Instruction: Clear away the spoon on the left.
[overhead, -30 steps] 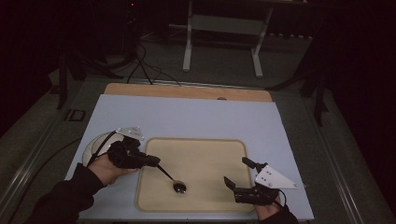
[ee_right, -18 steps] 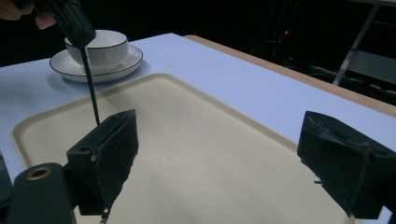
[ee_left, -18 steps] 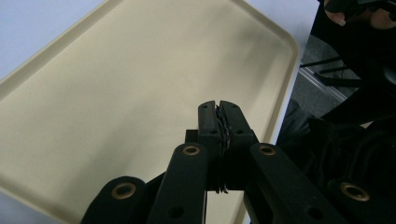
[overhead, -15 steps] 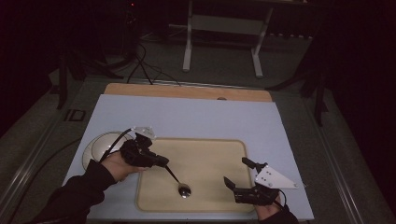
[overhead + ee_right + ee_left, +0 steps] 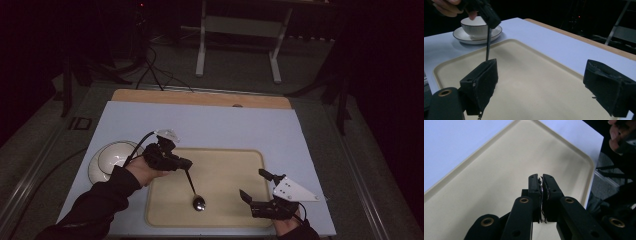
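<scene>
Spoon half hidden, hands cut off at the frame

In the left gripper view the spoon [image 5: 192, 187] is lost behind the near-shut jaws; in the right gripper view a jaw covers its bowl. The cup [image 5: 475, 27] sits partly behind the left gripper [image 5: 489, 18], the right hand [image 5: 289, 226] is cut off by the high view's bottom edge, and the tray [image 5: 486, 182] runs off frame.

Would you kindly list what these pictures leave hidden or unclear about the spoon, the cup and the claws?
- Spoon: in the right gripper view its bowl sits behind that claw's near jaw; in the left gripper view the closed jaws cover the handle.
- Cup: its inside is unseen in the right gripper view, and in the high view the left claw overlaps it.
- Right claw: the bottom edge crops its hand.
</scene>
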Available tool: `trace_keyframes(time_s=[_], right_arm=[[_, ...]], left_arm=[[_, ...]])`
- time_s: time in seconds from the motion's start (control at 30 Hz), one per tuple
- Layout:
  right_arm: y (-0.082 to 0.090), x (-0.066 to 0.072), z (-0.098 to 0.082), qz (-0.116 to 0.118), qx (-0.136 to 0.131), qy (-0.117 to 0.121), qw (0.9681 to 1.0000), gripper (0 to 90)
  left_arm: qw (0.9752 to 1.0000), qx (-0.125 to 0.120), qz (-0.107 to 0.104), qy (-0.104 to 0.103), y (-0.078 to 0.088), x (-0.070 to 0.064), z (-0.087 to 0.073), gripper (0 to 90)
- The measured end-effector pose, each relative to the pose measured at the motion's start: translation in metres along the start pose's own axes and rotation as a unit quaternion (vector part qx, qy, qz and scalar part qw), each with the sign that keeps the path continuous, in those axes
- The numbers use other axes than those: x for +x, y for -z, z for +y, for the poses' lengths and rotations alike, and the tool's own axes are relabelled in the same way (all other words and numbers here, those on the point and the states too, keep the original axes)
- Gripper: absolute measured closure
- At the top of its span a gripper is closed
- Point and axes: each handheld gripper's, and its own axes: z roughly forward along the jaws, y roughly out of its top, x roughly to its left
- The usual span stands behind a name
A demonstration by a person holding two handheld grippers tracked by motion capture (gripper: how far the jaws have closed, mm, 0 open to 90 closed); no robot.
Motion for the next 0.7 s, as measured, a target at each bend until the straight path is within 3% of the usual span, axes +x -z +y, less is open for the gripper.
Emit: trace_keyframes(time_s=[0.2, 0.7], right_arm=[[0.0, 0.0, 0.0, 0.0, 0.0, 0.0, 1.0, 12.6], [0.001, 0.0, 0.001, 0.001, -0.003, -0.001, 1.0, 12.6]], left_arm=[[0.9996, -0.007, -0.001, 0.029, -0.013, 0.012, 0.002, 85.3], [0.9974, -0.024, 0.017, 0.066, -0.041, 0.032, 0.004, 83.0]])
